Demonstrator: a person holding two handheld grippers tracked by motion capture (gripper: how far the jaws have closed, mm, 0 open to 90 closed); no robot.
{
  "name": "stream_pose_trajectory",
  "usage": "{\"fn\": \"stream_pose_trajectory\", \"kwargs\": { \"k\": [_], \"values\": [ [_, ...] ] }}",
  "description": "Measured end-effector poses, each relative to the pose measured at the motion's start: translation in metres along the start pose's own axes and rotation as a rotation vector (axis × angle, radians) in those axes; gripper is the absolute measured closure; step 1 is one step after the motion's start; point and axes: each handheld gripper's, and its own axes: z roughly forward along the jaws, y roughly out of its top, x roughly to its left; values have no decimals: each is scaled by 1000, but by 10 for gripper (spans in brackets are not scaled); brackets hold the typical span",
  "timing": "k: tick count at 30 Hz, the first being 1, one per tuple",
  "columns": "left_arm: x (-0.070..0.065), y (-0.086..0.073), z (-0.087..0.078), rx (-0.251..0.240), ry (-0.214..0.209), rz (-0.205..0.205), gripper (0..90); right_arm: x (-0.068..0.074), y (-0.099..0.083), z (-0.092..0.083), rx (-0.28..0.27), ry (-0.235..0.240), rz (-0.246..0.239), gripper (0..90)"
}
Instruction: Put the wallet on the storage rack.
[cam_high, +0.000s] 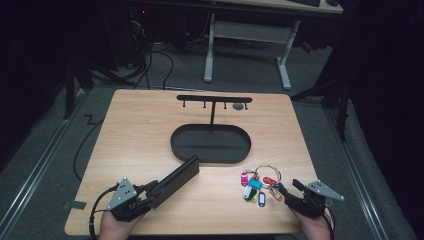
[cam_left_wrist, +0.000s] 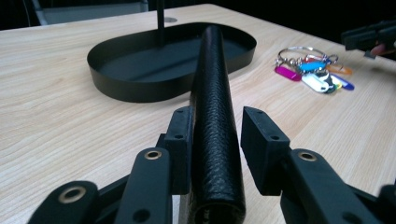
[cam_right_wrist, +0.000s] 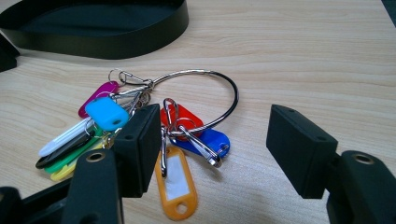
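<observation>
At the near edge of the pale wood worktop (cam_high: 130, 125), your left claw (cam_high: 150, 192) has a long black leather-grained case (cam_high: 176, 180) lying between its jaws. In the left gripper view one jaw sits against the case's side, while the other stands a little clear of it, so the pads do not clamp it. The case (cam_left_wrist: 212, 116) runs away from the claw toward the black oval tray (cam_high: 210, 145), its far end just short of the tray's near rim.

Your right claw (cam_high: 289, 191) waits wide, jaws spread over the worktop with nothing pinched between them. Just ahead of it lies the key ring (cam_high: 260, 184), a large metal loop strung with coloured plastic tags: pink, light blue, white, green, yellow, orange, red and blue. In the right gripper view the ring (cam_right_wrist: 205, 102) lies flat on the wood, with the orange tag (cam_right_wrist: 176, 186) nearest the camera and one jaw next to the clips.

From the tray rises a thin black post carrying a hook rail (cam_high: 214, 99), standing at the far middle of the worktop.
</observation>
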Motion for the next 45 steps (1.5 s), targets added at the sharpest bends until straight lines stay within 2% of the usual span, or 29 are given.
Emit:
{"fn": "stream_pose_trajectory", "kwargs": {
  "k": [4,12,15,19,20,21,23,25,26,30,33,39,40,43,45],
  "values": [
    [-3,0,2,24,11,24,637,0,0,1,1,3,-3,360],
    [-11,2,6,101,76,94,651,0,0,2,8,7,-4,360],
    [-14,6,7,134,84,108,660,1,0,3,9,10,-3,360],
    [-18,12,11,191,102,133,655,1,2,6,12,29,-3,347],
    [-19,15,13,222,115,144,654,2,2,8,17,34,-13,346],
    [-19,15,13,222,115,144,654,2,2,8,17,34,-13,346],
    [-19,18,15,256,115,142,654,4,4,10,20,46,-27,346],
    [-20,21,17,306,128,154,641,5,4,10,19,57,-38,346],
    [-21,24,19,330,133,159,606,4,3,10,22,68,-45,346],
    [-24,30,21,364,135,179,639,-1,2,9,17,76,-20,346],
    [-24,36,23,390,119,165,656,-6,4,7,3,87,5,349],
    [-24,46,27,482,131,173,658,-6,2,-2,-15,89,-2,354],
    [-24,46,27,482,131,173,657,-6,2,-2,-15,89,-2,354],
    [-23,51,30,521,126,192,652,-8,1,-3,-15,84,5,354],
    [-22,54,32,538,108,199,651,-8,2,-5,-21,81,4,354]
  ]
}}
